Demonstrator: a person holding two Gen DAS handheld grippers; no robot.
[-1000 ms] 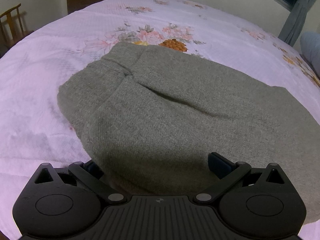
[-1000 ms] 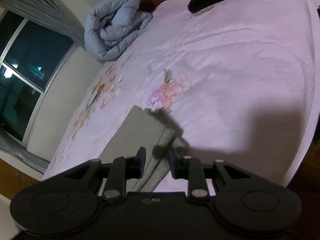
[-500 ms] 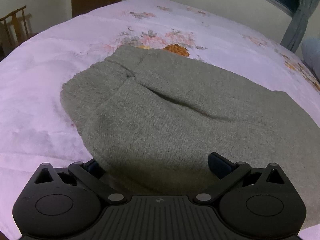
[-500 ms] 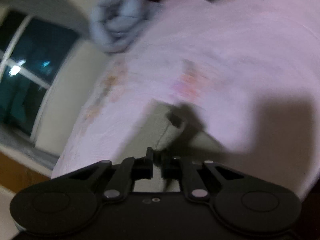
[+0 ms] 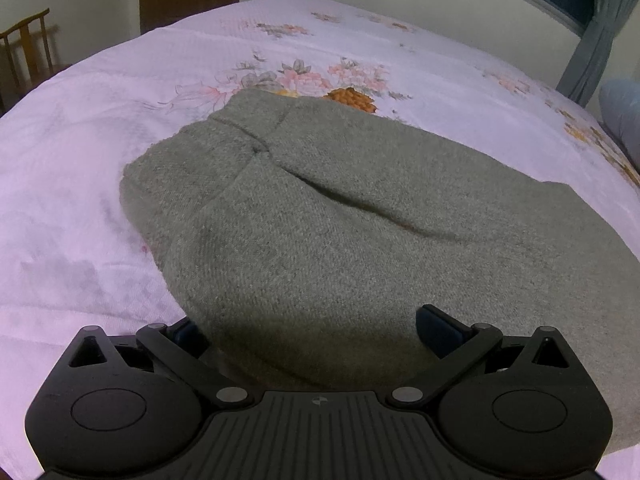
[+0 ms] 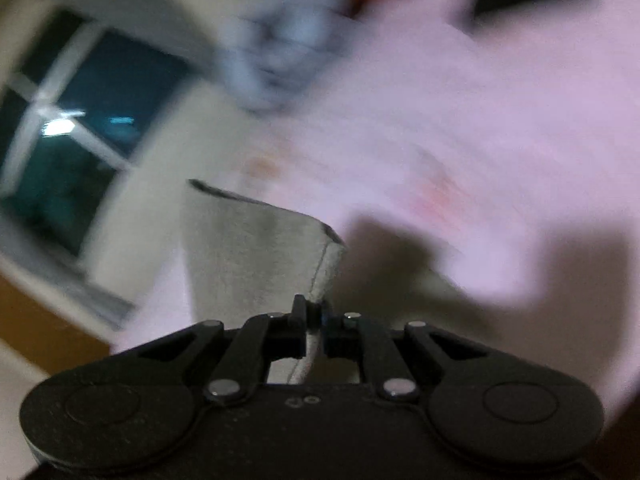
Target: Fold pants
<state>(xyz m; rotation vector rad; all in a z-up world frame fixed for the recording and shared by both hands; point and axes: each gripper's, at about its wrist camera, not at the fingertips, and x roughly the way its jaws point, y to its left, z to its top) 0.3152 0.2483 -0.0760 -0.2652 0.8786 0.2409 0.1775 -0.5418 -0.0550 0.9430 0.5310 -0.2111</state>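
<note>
Lying on a pink floral bedspread (image 5: pixel 100 128), grey knit pants (image 5: pixel 340 232) spread out beneath the left gripper (image 5: pixel 312 328), whose fingers stand wide apart. The right gripper (image 6: pixel 316 316) pinches a lifted pant leg end (image 6: pixel 260 256).

Right claw (image 6: pixel 314 322) clamped tight; left claw (image 5: pixel 312 328) jaws spread wide.

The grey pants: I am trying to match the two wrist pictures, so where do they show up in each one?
Left wrist: the grey pants fill the centre and lower right, lying flat on the bedsheet, with the open left gripper over their near edge.
Right wrist: a lifted end of the pants stands at centre, pinched in the shut right gripper.
Shared landmark: the pink floral bedsheet.
</note>
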